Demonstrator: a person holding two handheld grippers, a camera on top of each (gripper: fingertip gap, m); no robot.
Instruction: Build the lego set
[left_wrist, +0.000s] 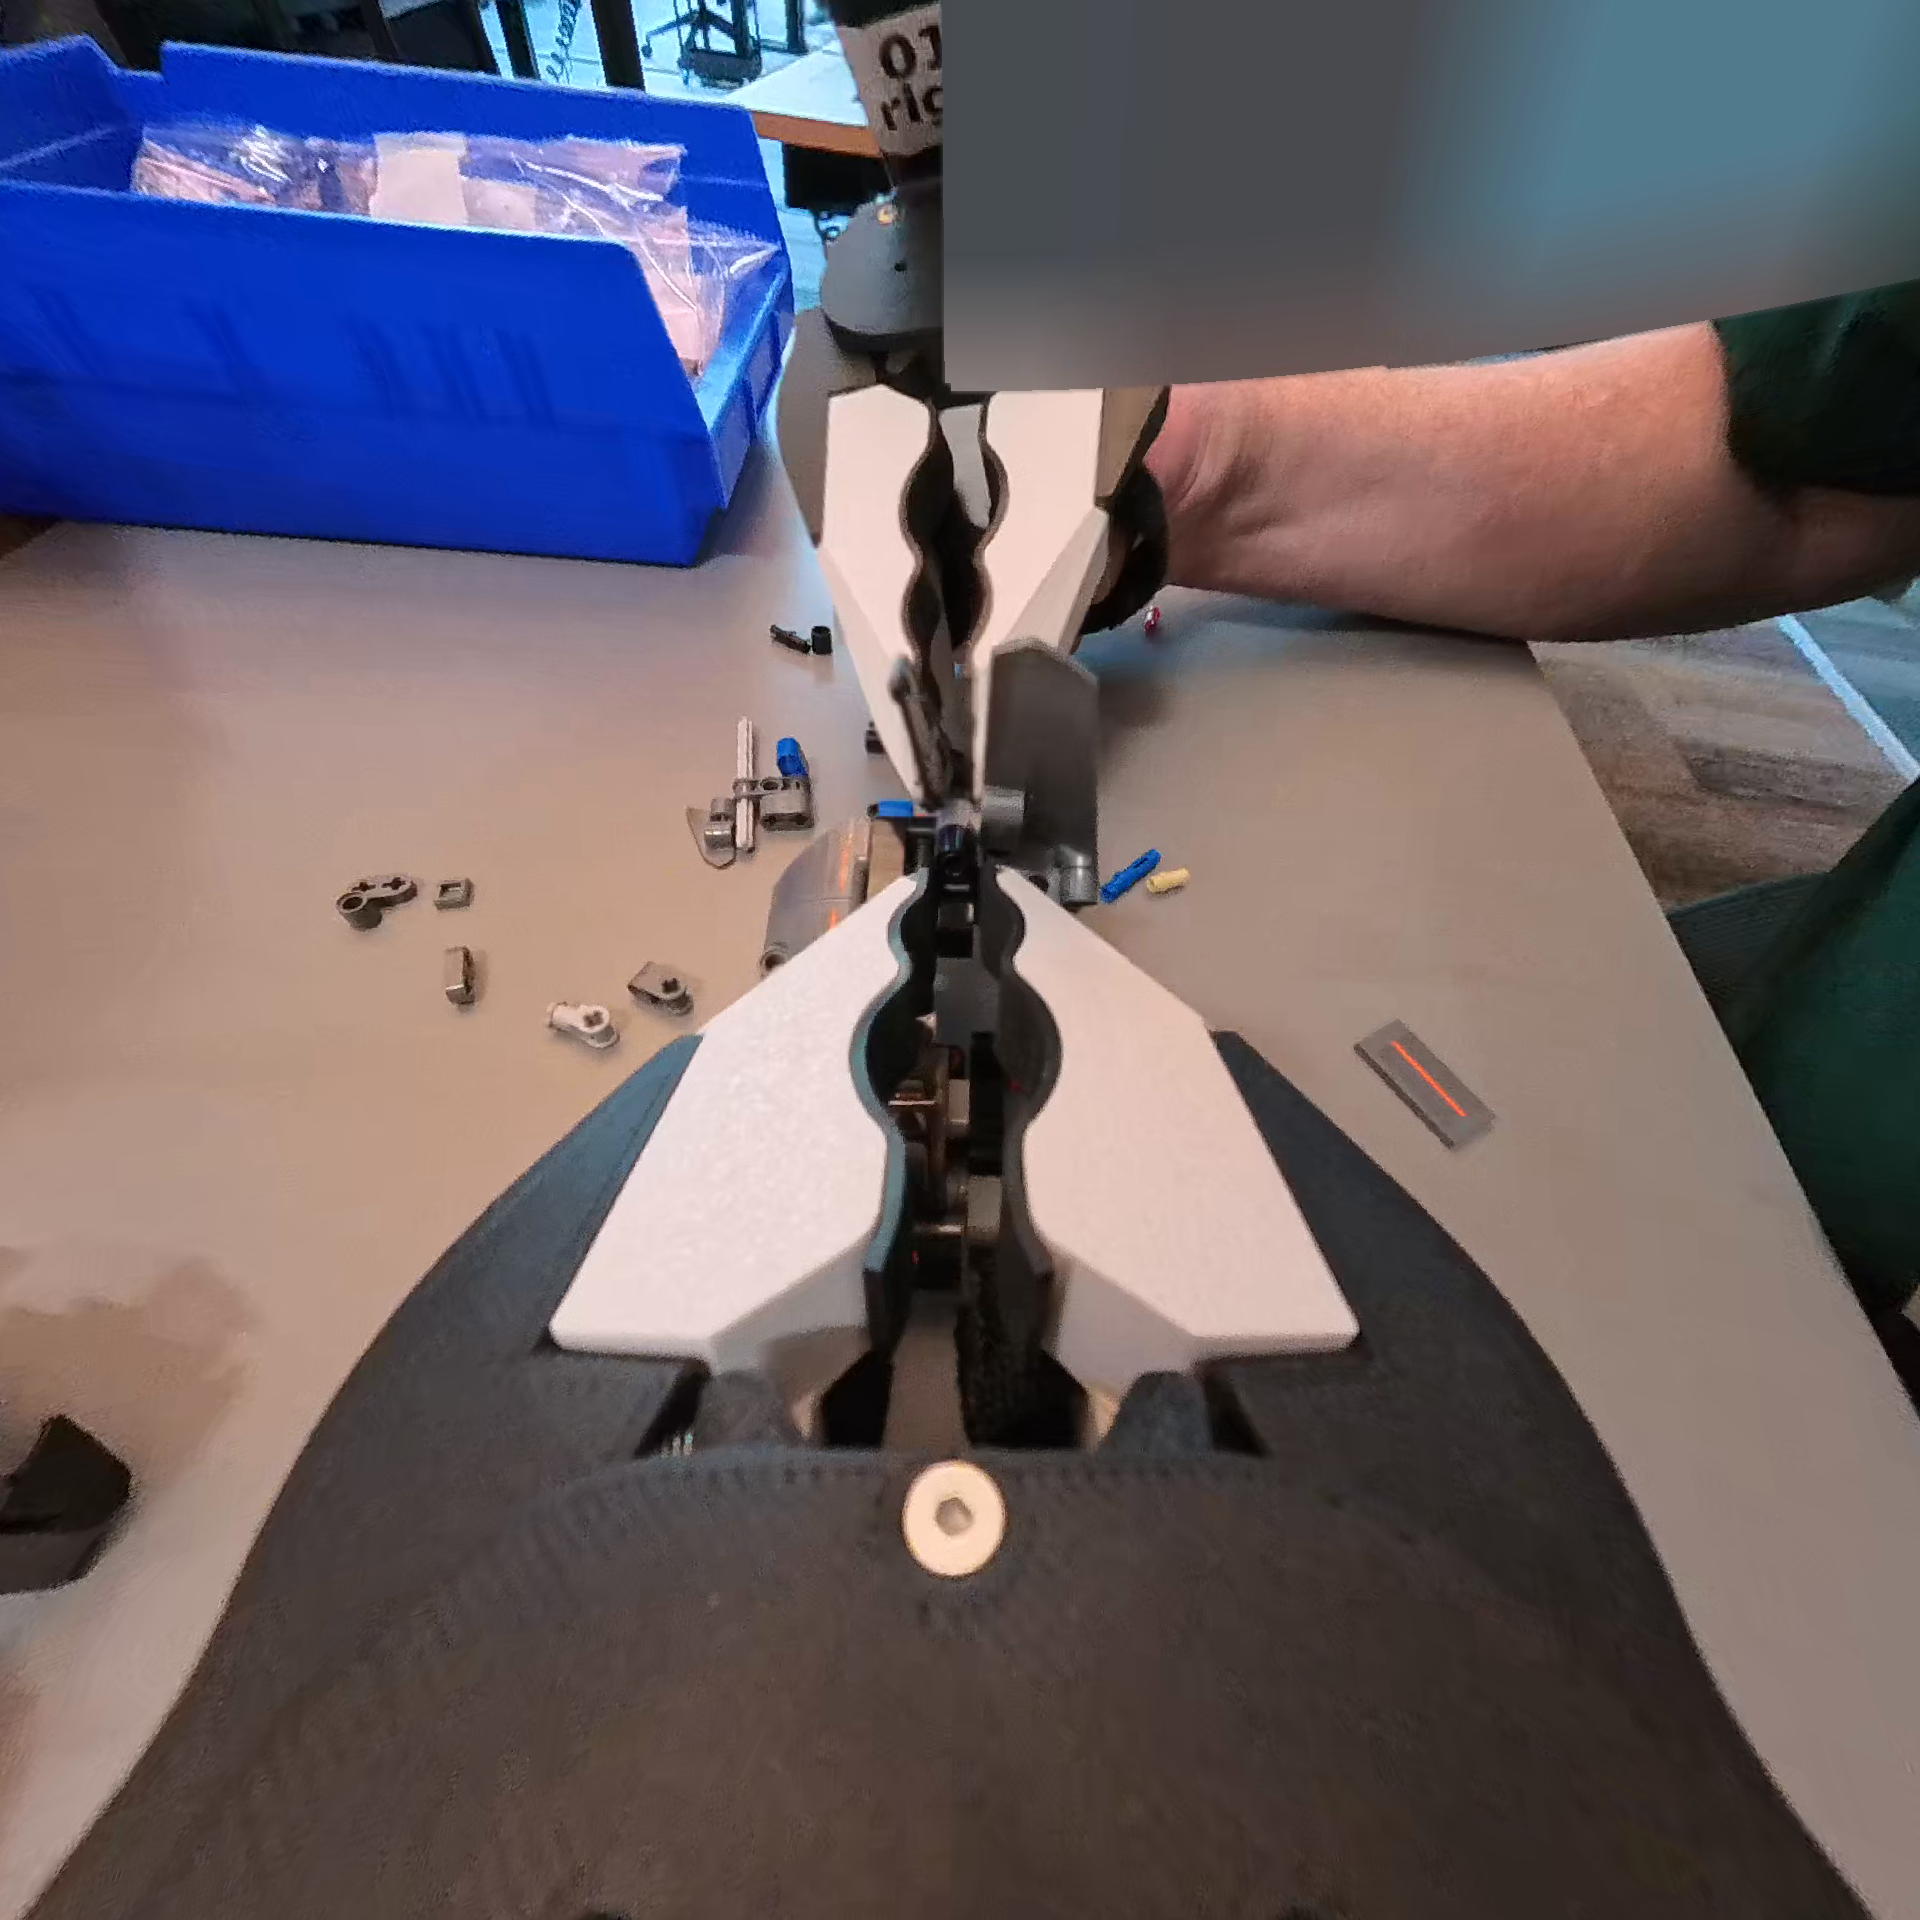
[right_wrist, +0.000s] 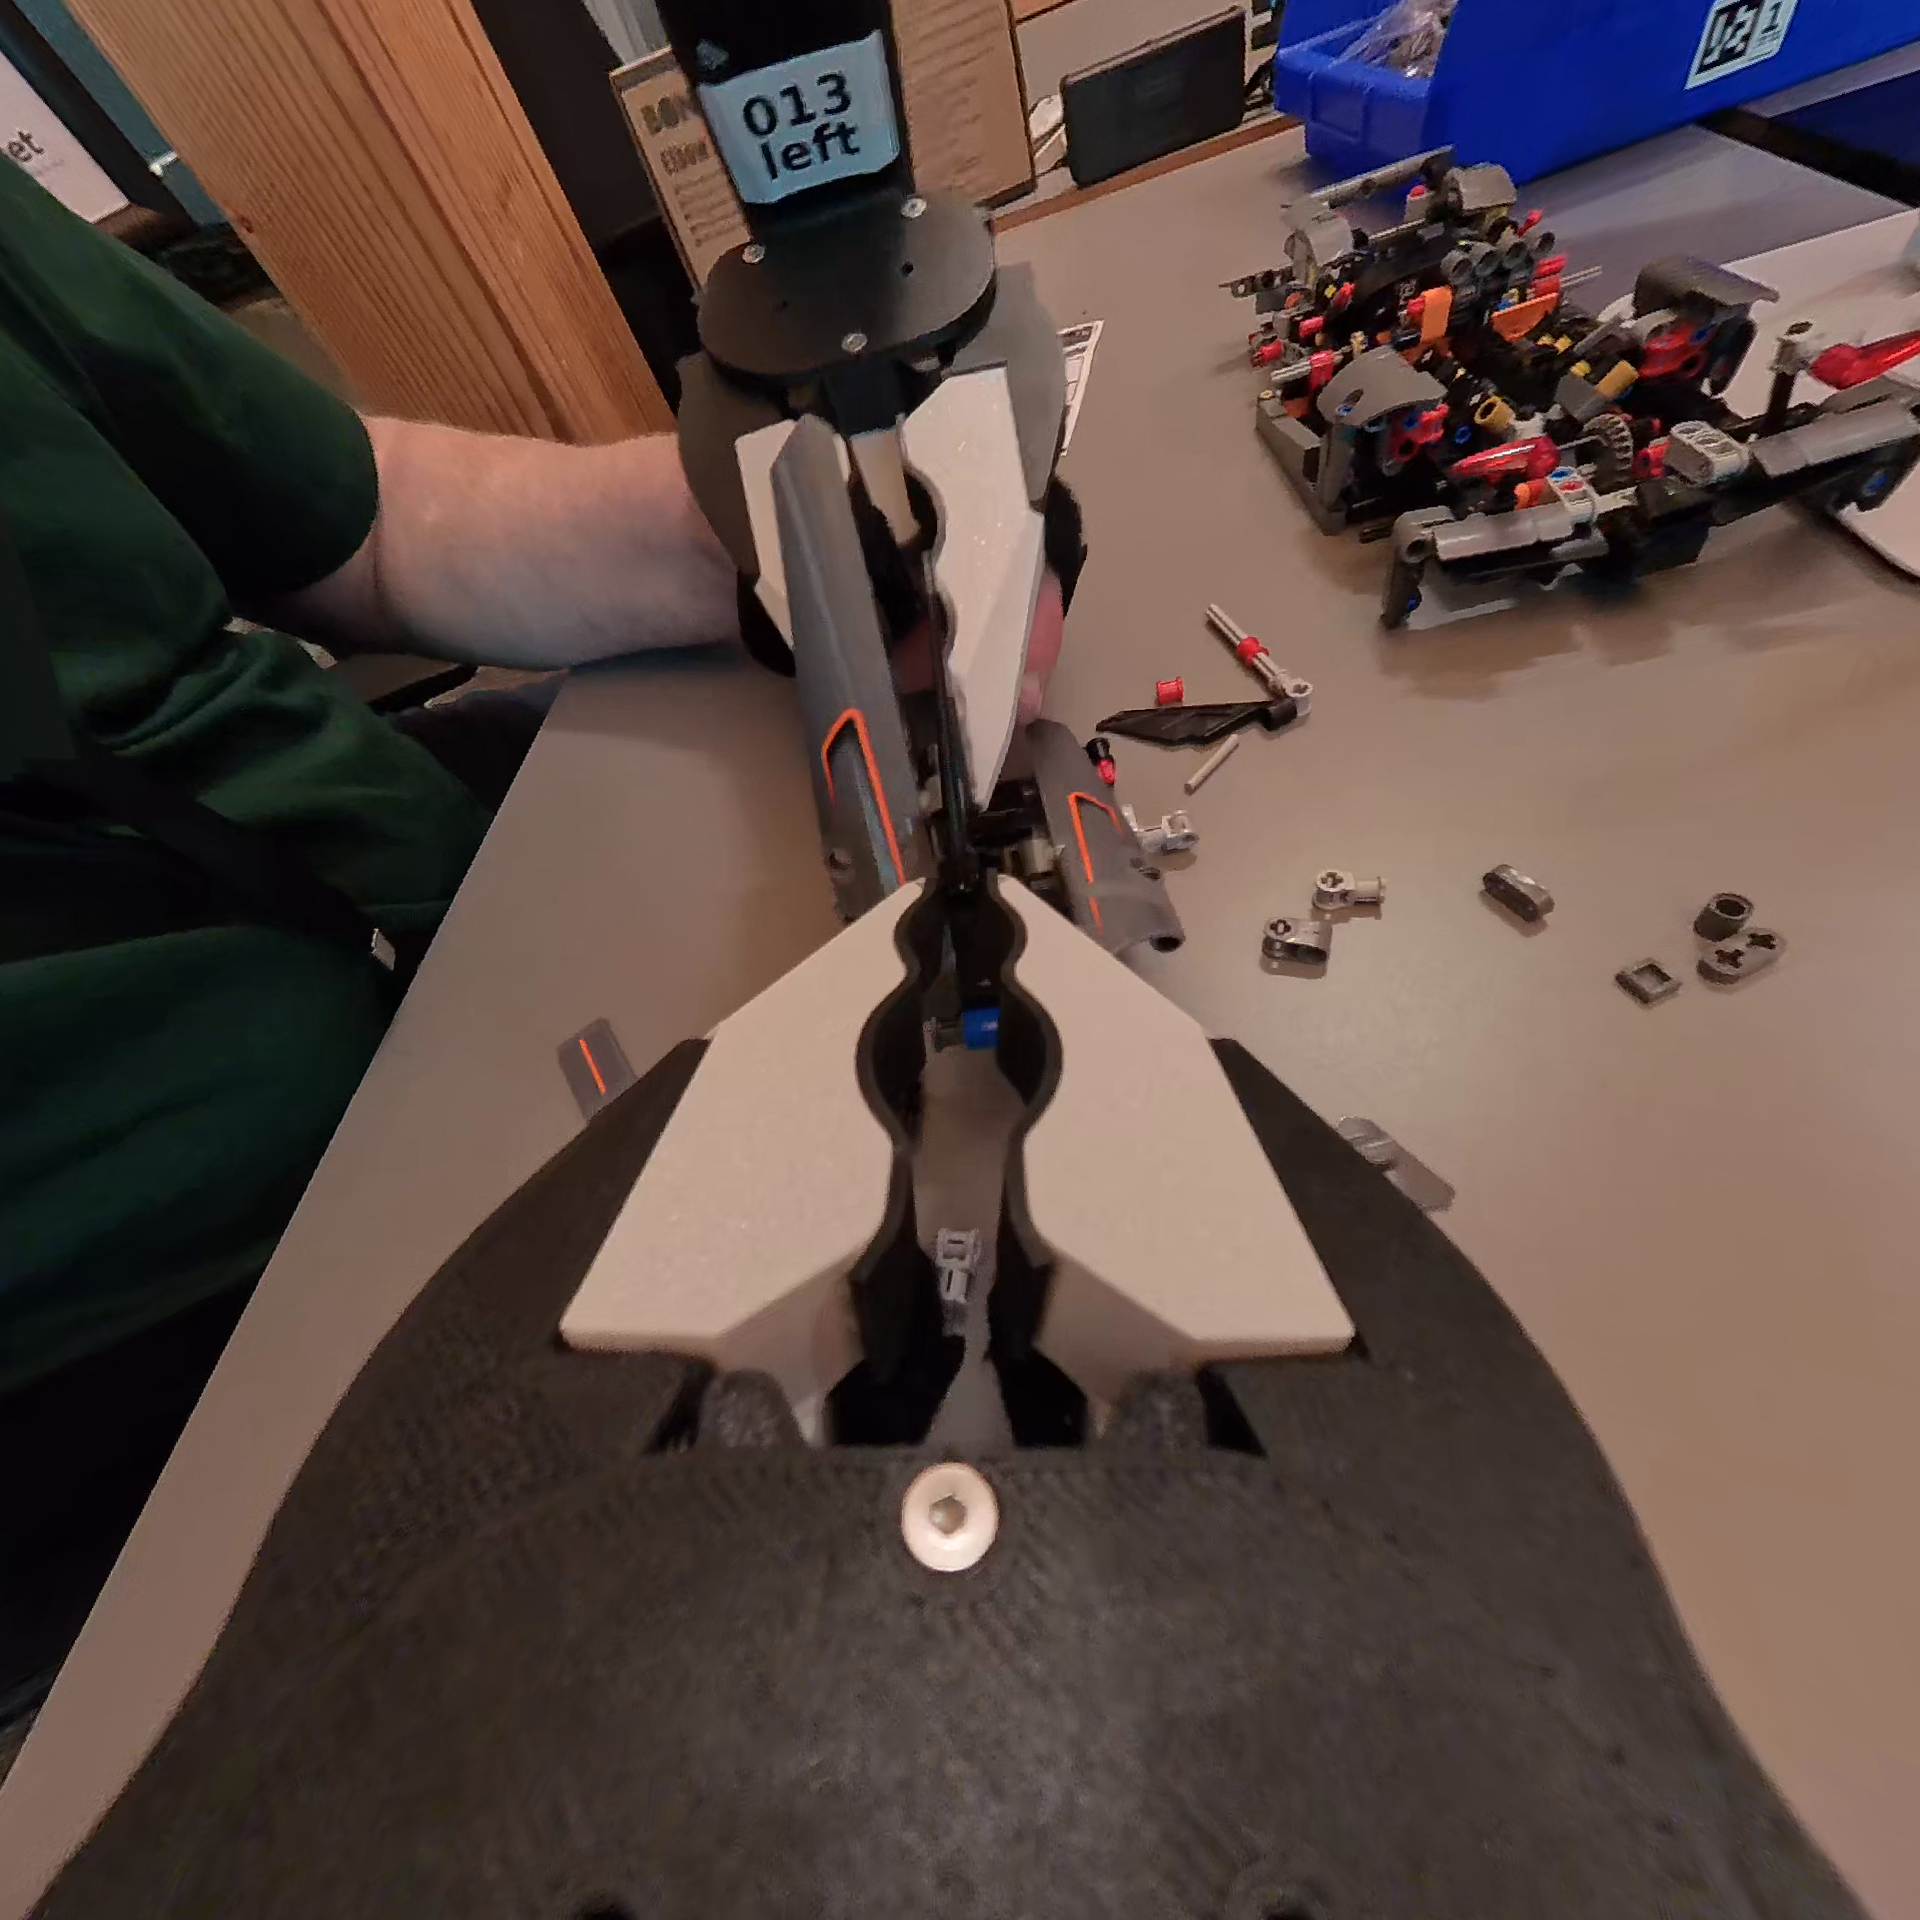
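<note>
Tip to tip above the grey bench (left_wrist: 312, 1195), the left claw (left_wrist: 956, 914) clamps a grey, orange-striped lego sub-assembly (right_wrist: 862, 769) while the right claw (right_wrist: 961, 894) pinches a thin black piece (right_wrist: 951, 831) against it. A joining step seems underway; next comes a careful, aligned push. Loose parts (left_wrist: 582, 1023) lie left of the left claw.
</note>
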